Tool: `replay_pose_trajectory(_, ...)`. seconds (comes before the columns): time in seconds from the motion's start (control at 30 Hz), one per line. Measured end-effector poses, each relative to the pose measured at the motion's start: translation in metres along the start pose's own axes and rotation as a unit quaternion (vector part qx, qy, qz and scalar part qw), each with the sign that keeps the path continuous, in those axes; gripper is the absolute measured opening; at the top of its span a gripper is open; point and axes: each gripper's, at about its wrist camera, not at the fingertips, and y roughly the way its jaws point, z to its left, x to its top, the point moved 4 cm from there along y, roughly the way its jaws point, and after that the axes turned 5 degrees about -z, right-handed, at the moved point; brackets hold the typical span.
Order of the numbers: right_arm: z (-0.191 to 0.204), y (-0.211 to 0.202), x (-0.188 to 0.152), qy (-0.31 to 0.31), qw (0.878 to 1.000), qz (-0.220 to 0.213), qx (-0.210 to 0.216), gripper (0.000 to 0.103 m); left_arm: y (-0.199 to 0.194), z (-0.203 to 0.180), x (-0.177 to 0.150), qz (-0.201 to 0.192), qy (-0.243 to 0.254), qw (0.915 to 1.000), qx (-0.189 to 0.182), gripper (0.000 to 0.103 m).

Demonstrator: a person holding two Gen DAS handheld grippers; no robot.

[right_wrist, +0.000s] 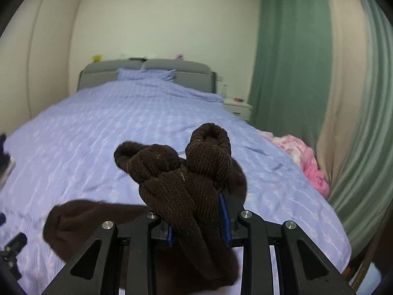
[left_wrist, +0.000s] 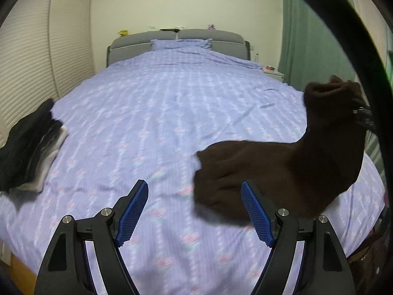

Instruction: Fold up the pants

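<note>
Dark brown corduroy pants (left_wrist: 282,172) hang over the lilac patterned bed (left_wrist: 159,113); one end is lifted at the right, the lower end rests on the cover. My left gripper (left_wrist: 195,211) is open and empty, its blue pads just left of the pants' lower end. My right gripper (right_wrist: 199,223) is shut on a bunched part of the pants (right_wrist: 194,184), held above the bed (right_wrist: 98,127). More of the pants trails down to the left (right_wrist: 81,221).
A pile of black and white clothes (left_wrist: 29,147) lies at the bed's left edge. Pink fabric (right_wrist: 304,157) lies at the right edge by green curtains (right_wrist: 289,61). A grey headboard (left_wrist: 176,36), a pillow and a white nightstand (right_wrist: 237,107) are at the far end.
</note>
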Motion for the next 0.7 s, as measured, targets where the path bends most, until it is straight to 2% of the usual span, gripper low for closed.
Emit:
replay_pose_trajectory(0.1, 0.047, 0.003, -0.007, -0.052, 0.999, 0.004, -0.011, 0.029, -0.004, 0.011, -0.012, 0.004, -0.011, 0.9999, 0.01, 0.078)
replay_pose_trajectory(0.27, 0.101, 0.013, -0.025, -0.121, 0.992, 0.008, -0.037, 0.029, -0.011, 0.032, -0.027, 0.009, -0.025, 0.9996, 0.012, 0.078)
replay_pose_trajectory(0.4, 0.13, 0.015, -0.049, -0.14, 0.989, 0.039, 0.016, 0.03, -0.016, 0.031, -0.028, 0.012, -0.023, 0.9994, 0.021, 0.078)
replay_pose_trajectory(0.47, 0.144, 0.009, -0.06, -0.153, 0.987, 0.039, 0.039, 0.03, -0.021, 0.039, -0.031, 0.014, -0.028, 0.9992, 0.024, 0.078)
replay_pose_trajectory(0.57, 0.151, 0.006, -0.07, -0.154, 0.985, 0.037, 0.065, 0.033, -0.018, 0.049, -0.035, 0.019, -0.033, 0.9988, 0.031, 0.078)
replay_pose_trajectory(0.7, 0.153, 0.009, -0.083, -0.154, 0.981, 0.059, 0.097, 0.035, -0.015, 0.052, -0.039, 0.026, -0.036, 0.9984, 0.035, 0.078)
